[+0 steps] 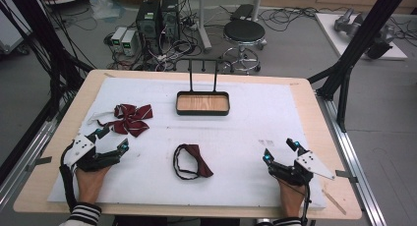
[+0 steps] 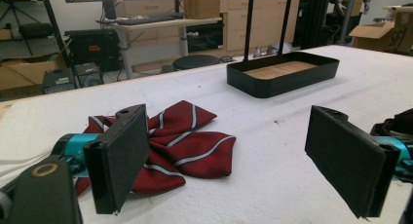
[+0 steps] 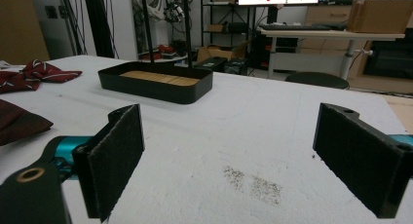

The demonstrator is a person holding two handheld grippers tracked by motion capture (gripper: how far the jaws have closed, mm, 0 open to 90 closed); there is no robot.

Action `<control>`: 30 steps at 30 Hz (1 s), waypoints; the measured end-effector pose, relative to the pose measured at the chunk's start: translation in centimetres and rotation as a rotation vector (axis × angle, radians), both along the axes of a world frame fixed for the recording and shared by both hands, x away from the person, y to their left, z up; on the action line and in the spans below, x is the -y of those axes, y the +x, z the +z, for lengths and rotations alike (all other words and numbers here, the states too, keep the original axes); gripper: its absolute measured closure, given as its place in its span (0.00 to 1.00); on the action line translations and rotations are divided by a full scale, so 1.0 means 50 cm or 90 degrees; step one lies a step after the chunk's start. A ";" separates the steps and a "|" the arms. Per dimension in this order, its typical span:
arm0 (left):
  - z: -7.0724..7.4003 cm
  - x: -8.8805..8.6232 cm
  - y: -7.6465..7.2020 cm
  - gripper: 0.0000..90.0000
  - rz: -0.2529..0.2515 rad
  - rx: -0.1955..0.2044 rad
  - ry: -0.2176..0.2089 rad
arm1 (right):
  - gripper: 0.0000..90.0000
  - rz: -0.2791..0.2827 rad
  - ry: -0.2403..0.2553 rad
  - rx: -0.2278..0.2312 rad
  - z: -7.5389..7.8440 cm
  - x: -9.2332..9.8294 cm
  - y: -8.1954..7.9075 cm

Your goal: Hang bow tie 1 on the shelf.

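A striped dark-red bow tie (image 1: 131,117) lies at the left of the white mat, just beyond my left gripper (image 1: 112,139), whose jaws stand wide apart with nothing between them. In the left gripper view the striped bow tie (image 2: 185,143) lies partly behind the left pad (image 2: 122,160). A plain dark-red bow tie with a black strap (image 1: 193,161) lies at the mat's middle front. My right gripper (image 1: 280,151) rests open near the front right, over bare mat (image 3: 229,151). A black tray with a wooden floor (image 1: 202,103) stands at the back middle.
The tray carries a tall black wire handle (image 1: 202,73). A white strap (image 1: 98,116) trails left from the striped bow tie. A small dark smudge (image 1: 266,142) marks the mat near the right gripper. Black frame posts (image 1: 354,49) rise at the right beyond the table.
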State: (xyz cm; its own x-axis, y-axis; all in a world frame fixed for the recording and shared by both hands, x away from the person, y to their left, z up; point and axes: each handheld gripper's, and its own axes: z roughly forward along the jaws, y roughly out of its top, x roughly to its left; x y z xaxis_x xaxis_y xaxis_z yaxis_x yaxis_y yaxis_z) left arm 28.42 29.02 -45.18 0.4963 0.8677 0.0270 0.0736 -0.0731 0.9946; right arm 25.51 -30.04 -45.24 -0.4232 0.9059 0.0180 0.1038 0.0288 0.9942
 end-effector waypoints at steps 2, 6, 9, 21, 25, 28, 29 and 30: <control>0.000 -0.002 -0.001 0.19 -0.001 0.002 -0.007 | 0.12 0.000 0.000 0.000 0.000 0.000 0.000; -0.001 -0.006 0.001 0.19 0.003 -0.002 -0.021 | 0.12 -0.005 0.004 0.004 0.000 0.001 -0.002; -0.001 -0.005 0.000 0.19 0.004 0.000 -0.017 | 0.12 -0.007 0.005 0.008 -0.001 0.001 -0.002; 0.000 -0.009 0.002 0.18 0.007 -0.006 -0.034 | 0.12 -0.009 0.010 0.006 -0.001 0.002 -0.002; 0.000 -0.013 0.003 0.18 0.011 -0.009 -0.047 | 0.12 -0.009 0.010 0.006 -0.001 0.002 -0.002; 0.001 -0.016 0.006 0.18 0.014 -0.016 -0.042 | 0.12 -0.008 0.009 0.006 -0.001 0.002 -0.002; 0.002 -0.018 0.007 0.18 0.016 -0.016 -0.032 | 0.12 -0.008 0.009 0.006 0.000 0.002 -0.002; 0.004 -0.020 0.007 0.18 0.017 -0.019 -0.026 | 0.12 -0.008 0.009 0.006 0.000 0.002 -0.002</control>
